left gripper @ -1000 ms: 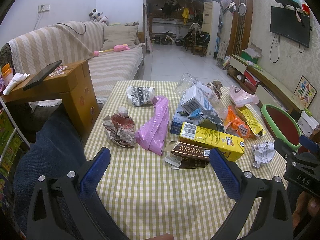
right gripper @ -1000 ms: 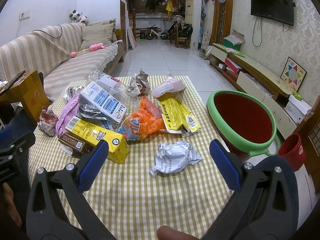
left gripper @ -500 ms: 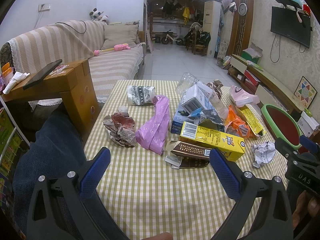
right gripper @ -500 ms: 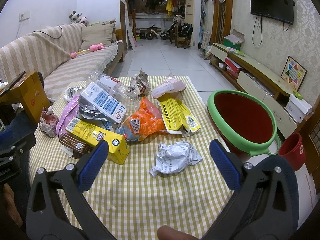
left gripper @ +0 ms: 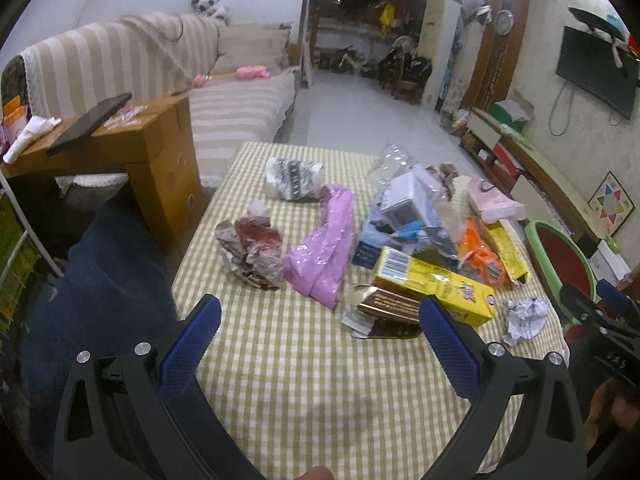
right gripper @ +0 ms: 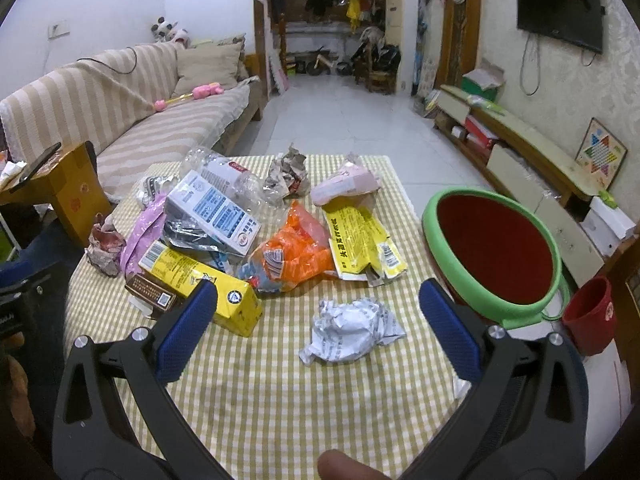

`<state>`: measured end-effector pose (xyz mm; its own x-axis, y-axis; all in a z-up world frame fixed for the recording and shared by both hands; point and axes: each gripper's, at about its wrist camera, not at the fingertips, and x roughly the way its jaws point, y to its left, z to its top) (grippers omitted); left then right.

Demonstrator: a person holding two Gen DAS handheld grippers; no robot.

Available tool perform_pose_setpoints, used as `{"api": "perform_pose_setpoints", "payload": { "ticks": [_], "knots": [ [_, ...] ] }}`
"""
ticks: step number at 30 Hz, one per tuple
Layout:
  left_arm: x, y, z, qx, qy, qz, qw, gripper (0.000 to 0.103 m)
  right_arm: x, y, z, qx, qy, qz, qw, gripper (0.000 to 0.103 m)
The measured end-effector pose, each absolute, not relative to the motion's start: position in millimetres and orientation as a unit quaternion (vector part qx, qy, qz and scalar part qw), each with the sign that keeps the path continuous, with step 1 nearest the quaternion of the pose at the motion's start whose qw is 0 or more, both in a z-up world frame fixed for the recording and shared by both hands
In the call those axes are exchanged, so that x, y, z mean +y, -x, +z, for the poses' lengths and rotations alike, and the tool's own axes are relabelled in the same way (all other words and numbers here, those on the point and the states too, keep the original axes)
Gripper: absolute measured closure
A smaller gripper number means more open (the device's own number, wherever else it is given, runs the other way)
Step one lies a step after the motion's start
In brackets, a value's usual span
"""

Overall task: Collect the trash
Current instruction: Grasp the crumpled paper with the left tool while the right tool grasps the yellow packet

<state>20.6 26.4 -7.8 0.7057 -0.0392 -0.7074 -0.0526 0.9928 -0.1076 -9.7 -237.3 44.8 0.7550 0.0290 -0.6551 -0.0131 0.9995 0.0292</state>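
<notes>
Trash pile sits mid-table on the checked cloth [right gripper: 280, 392]. Landmark: yellow carton [right gripper: 200, 280], lying flat at the near-left of the pile. Brown packet [right gripper: 150, 292] tucked against its left side, pink bag [left gripper: 324, 248] just behind that, red-grey crumpled wrapper [left gripper: 252, 248] further left, apart from the rest. White-blue box [right gripper: 214, 212] leans on the heap behind the carton; orange bag [right gripper: 296, 252] and yellow sachet [right gripper: 360, 244] to its right. Crumpled white paper [right gripper: 352, 328] lies alone, right of the carton and nearest me. Green-rimmed bin [right gripper: 492, 304] stands off the table's right edge. My left gripper [left gripper: 318, 344] and right gripper [right gripper: 316, 324] both hover above the cloth, jaws spread wide, nothing between them.
</notes>
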Motion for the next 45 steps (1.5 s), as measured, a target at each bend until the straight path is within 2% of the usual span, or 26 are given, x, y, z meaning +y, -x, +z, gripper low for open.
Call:
{"api": "perform_pose_setpoints", "payload": {
  "ticks": [6, 13, 20, 30, 34, 37, 39, 42, 45],
  "knots": [
    [46.2, -51.9, -9.1, 0.419, 0.104, 0.002, 0.902, 0.008, -255.3, -27.8, 38.8, 0.381, -0.016, 0.033, 0.924, 0.004],
    [62.7, -97.7, -14.8, 0.436, 0.107, 0.035, 0.893, 0.008, -277.3, -89.7, 14.5, 0.437, -0.038, 0.033, 0.898, 0.004],
    [78.7, -132.9, -39.5, 0.468, 0.122, 0.053, 0.874, 0.008, -283.6, -136.7, -19.2, 0.479, -0.037, 0.036, 0.876, 0.004],
    [104.2, -164.1, -75.1, 0.509, 0.170, 0.069, 0.841, 0.009, -282.7, -162.0, -37.4, 0.497, -0.008, 0.039, 0.867, 0.004],
    [104.9, -175.2, -86.4, 0.523, 0.182, 0.064, 0.830, 0.021, -284.1, -169.6, -36.9, 0.506, -0.008, 0.054, 0.861, 0.011],
    [103.0, -182.8, -96.7, 0.538, 0.177, 0.062, 0.822, 0.041, -287.9, -176.8, -42.1, 0.521, -0.019, 0.062, 0.851, 0.023],
    [100.7, -183.2, -98.2, 0.539, 0.167, 0.062, 0.823, 0.049, -291.4, -177.9, -43.7, 0.525, -0.015, 0.062, 0.849, 0.028],
    [96.5, -182.3, -93.8, 0.536, 0.158, 0.058, 0.827, 0.056, -296.9, -176.1, -41.6, 0.525, -0.028, 0.067, 0.848, 0.032],
    [92.6, -180.5, -88.6, 0.532, 0.148, 0.053, 0.832, 0.060, -302.0, -173.9, -34.2, 0.523, -0.031, 0.069, 0.849, 0.042]
  ]
}}
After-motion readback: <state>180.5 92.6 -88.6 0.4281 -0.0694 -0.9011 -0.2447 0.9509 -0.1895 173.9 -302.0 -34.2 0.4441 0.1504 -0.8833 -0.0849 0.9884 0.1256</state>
